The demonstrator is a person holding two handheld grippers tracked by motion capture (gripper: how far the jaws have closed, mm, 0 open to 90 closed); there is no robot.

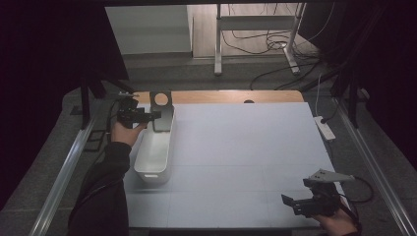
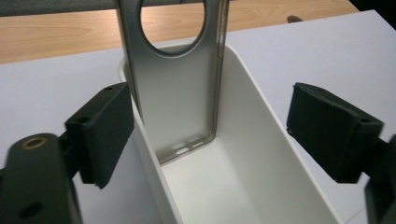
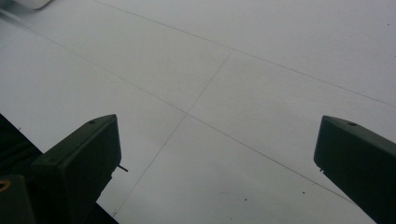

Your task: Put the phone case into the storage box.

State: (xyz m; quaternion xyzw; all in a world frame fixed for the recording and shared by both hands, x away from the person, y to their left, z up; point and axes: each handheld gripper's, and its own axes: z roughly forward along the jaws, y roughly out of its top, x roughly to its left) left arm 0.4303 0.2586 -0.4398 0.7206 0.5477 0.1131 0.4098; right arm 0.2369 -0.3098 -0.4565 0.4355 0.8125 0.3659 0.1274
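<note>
While the right gripper (image 1: 301, 202) waits at the near right edge of the white table sheet (image 1: 246, 147), its jaws spread over bare surface, the work sits at the far left. There the left gripper (image 1: 147, 117) has its jaws spread wide too, one pad on either side of the grey metal plate with a round hole near its top (image 2: 175, 93) without pressing it. The plate stands nearly upright inside the far end of the long white plastic bin (image 2: 261, 154), leaning on the end wall. Judging by that, the placing looks done and only the hand's retreat is left. I can read no brand, label or writing anywhere.
</note>
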